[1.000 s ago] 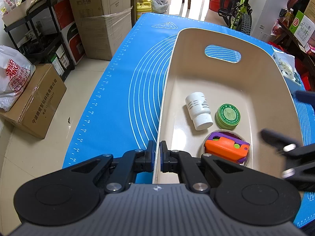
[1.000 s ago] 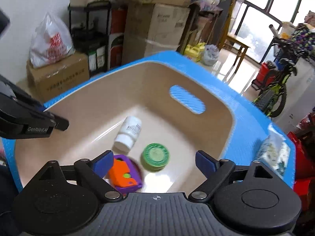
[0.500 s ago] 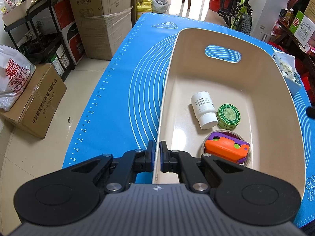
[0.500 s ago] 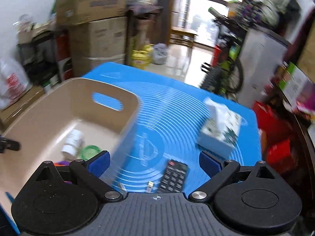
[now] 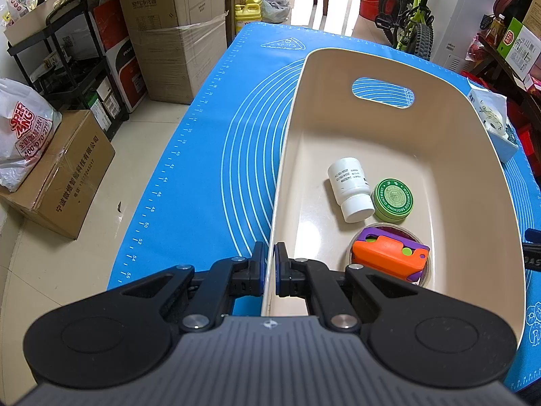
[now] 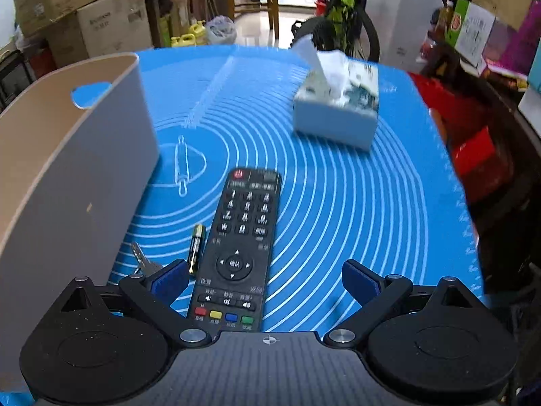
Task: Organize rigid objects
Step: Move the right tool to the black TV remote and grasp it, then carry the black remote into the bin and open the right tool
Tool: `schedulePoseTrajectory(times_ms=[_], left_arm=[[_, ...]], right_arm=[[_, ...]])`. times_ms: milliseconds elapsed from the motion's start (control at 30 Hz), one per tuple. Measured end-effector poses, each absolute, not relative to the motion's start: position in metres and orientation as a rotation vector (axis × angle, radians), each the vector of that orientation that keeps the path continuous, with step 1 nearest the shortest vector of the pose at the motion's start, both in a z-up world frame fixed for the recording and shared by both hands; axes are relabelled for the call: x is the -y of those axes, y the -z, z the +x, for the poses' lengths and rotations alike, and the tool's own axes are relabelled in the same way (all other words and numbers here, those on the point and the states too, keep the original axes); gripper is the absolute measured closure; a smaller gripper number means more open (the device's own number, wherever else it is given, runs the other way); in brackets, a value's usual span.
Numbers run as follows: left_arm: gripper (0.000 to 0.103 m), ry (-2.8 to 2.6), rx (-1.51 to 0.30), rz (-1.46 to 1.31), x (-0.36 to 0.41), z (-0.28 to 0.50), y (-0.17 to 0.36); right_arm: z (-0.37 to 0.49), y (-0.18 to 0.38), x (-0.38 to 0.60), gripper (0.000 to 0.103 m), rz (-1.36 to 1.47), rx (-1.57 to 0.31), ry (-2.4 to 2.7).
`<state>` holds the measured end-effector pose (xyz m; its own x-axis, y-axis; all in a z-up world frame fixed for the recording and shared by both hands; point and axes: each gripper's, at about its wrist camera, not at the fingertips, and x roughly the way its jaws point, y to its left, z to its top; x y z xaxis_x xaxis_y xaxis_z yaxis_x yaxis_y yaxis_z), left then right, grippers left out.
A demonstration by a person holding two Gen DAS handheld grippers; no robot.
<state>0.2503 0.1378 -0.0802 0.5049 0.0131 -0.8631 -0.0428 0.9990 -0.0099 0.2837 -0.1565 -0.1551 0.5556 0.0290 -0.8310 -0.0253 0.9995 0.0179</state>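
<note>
**Crowded pick beside the bin wall**

The left tool (image 5: pixel 268 269) is clamped on the near rim of the beige bin (image 5: pixel 389 67), steadying it. Ahead of it in the bin lie a white pill bottle (image 5: pixel 350 187), a green ointment tin (image 5: pixel 393 199) and an orange-and-purple toy (image 5: pixel 389 260).

The right tool (image 6: pixel 265 280) hangs with its fingers wide apart over the near end of a black remote control (image 6: pixel 241 237), which lies on the blue-matted surface (image 6: pixel 355 209). An AA battery (image 6: pixel 197 247) lies just left of the remote, and a key (image 6: pixel 140 258) sits near the left finger.

Likely trouble: the left finger could catch the battery or key on closing, or the long remote could pivot and slip if gripped at one end. A tissue box (image 6: pixel 338 108) farther ahead is soft, likely not for the bin.
</note>
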Motion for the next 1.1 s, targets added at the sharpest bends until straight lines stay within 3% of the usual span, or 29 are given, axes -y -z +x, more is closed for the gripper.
schedulePoseTrajectory(times_ms=[500,700,767,800,1100], left_arm=[[0.096,-0.034,-1.041,-0.032,-0.138,0.25,0.08],[0.096,-0.036,-1.041,-0.031,-0.138,0.251,0.08],[0.096,-0.036,-1.041,-0.031,-0.138,0.251,0.08],[0.096,-0.036,-1.041,-0.03,-0.138,0.251,0.08],[0.096,-0.034,-1.041,-0.033,-0.138,0.251,0.079]], right_arm=[[0.291,0.179,0.146,0.009,-0.031,-1.002,-0.007],[0.287,0.177,0.146,0.024,0.013,-0.97,-0.03],[0.285,0.175,0.143,0.045,0.011,-0.952,-0.037],[0.284,0.173,0.141,0.049,0.011,-0.945,-0.04],[0.276,0.163,0.151,0.05,0.099,-0.882,-0.004]])
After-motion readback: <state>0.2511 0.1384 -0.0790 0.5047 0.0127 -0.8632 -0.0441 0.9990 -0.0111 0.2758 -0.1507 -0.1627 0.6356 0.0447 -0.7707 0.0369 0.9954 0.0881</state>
